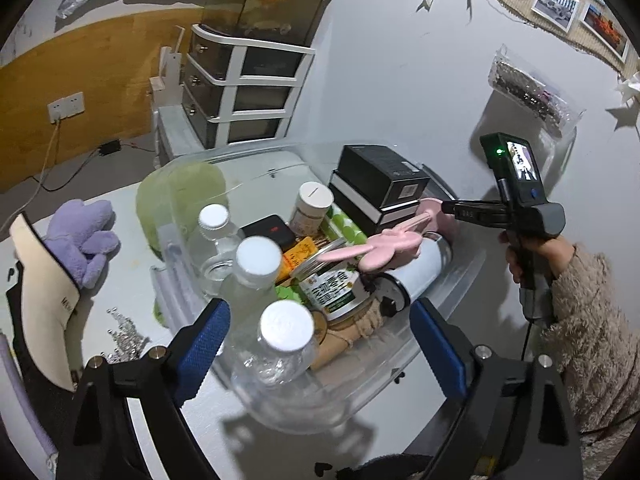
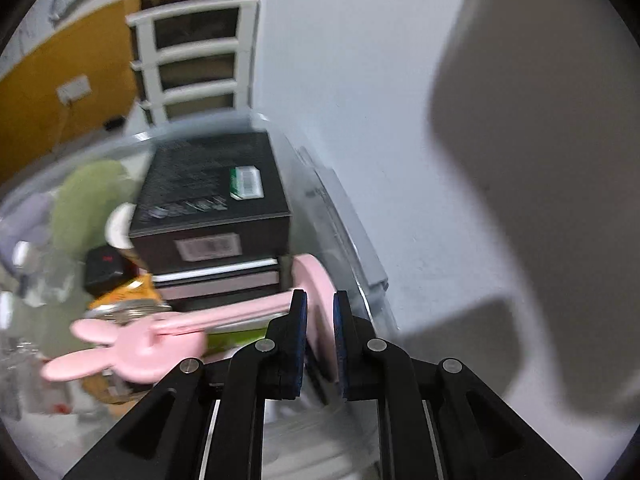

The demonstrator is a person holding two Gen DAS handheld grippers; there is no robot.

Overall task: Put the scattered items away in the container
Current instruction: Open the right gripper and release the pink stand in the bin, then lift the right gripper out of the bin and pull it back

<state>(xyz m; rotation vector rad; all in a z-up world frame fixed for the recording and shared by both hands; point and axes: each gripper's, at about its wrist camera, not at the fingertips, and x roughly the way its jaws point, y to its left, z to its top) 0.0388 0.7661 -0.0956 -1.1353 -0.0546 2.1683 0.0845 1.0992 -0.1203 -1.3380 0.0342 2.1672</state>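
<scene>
My left gripper (image 1: 320,344) gapes empty over a bottle (image 1: 286,328) in the clear bin (image 1: 448,280) on the white table (image 1: 120,292). My right gripper (image 2: 320,336) pinches the pink bunny stand (image 2: 132,344), lying level, ears pointing left above the bin's contents, against the grey wall (image 2: 360,80).

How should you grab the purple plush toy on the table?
Grip the purple plush around its soft body from above. It lies loose on the table, left of the bin, with nothing over it, and squashes easily.

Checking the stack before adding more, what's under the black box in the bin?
The black box rests on a black-and-white striped box inside the clear bin. Whatever lies beneath that striped box is covered.
</scene>
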